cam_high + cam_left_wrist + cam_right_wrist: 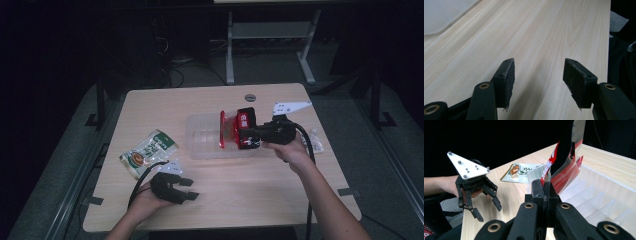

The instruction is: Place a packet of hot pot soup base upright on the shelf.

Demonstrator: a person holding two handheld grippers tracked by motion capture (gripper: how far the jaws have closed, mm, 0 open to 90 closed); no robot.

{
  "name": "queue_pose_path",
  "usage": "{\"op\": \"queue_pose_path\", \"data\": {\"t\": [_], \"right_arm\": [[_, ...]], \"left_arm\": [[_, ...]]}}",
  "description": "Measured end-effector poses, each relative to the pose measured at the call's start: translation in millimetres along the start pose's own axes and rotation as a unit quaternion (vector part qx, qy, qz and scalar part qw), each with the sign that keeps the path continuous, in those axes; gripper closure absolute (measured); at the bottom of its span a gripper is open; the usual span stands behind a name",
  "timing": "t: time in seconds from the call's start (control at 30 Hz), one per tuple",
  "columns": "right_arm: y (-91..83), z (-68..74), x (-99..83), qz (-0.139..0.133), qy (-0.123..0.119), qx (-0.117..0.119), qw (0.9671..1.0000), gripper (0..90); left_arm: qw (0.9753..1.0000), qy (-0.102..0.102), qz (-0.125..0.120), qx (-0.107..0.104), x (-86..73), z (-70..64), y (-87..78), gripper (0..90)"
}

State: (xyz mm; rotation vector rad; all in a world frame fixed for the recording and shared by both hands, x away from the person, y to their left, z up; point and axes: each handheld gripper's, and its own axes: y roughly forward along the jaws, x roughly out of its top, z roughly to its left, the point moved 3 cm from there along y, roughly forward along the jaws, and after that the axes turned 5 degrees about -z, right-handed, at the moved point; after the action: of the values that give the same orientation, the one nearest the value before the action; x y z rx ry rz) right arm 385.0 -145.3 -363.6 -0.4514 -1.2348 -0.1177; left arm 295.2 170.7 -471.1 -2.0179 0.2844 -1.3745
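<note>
My right gripper is shut on a red snack packet, which it holds over the right part of a clear plastic bin. In the right gripper view the red snack packet rises from the closed right gripper, above the divided clear plastic bin. A green and white snack packet lies flat on the table left of the bin. My left gripper rests low near the table's front left, open and holding nothing; its open left gripper points along bare wood.
A small clear wrapped item lies by the right table edge. The wooden table has bare surface in front of the bin. A white table frame stands on the floor beyond. A round grommet sits near the far edge.
</note>
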Motion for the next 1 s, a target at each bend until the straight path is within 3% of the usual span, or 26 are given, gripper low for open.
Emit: {"op": "queue_pose_path", "data": {"t": [0.33,1.0], "right_arm": [[6.5,-14.5,0.2,0.003,0.001,-0.02,0.9998,90.0],[19.9,-18.7,-11.6,0.03,0.005,-0.028,0.9991,89.9]], "left_arm": [[1.0,0.001,0.006,0.0,0.2,0.9,1.5,42.4],[1.0,-0.003,0.001,0.004,-1.2,-0.3,1.1,41.2]]}}
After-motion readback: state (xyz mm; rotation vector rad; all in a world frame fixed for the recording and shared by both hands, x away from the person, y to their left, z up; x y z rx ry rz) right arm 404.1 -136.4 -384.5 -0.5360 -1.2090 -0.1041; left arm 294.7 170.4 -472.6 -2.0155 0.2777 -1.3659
